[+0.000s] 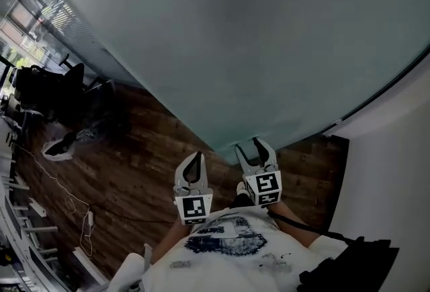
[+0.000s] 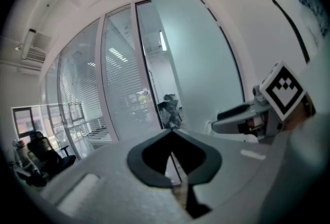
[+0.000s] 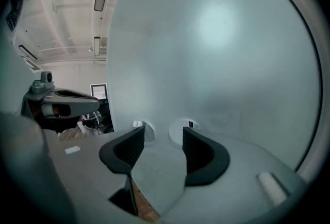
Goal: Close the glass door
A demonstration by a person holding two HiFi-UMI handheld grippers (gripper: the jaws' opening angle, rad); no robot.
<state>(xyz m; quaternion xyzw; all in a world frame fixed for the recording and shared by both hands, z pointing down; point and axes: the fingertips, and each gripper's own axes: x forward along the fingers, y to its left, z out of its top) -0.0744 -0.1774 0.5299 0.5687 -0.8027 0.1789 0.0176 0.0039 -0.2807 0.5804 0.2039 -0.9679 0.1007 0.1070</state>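
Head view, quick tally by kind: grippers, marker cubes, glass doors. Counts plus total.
Grippers: 2 (left gripper, right gripper)
Marker cubes: 2 (left cube, right cube)
Glass door: 1
Total: 5

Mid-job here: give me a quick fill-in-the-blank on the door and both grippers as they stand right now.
1. The right gripper has its jaws ____.
2. The left gripper has its jaws ____.
3. The frosted glass door stands ahead of both grippers, over a floor made of ____.

Missing words: apart; together; wood.
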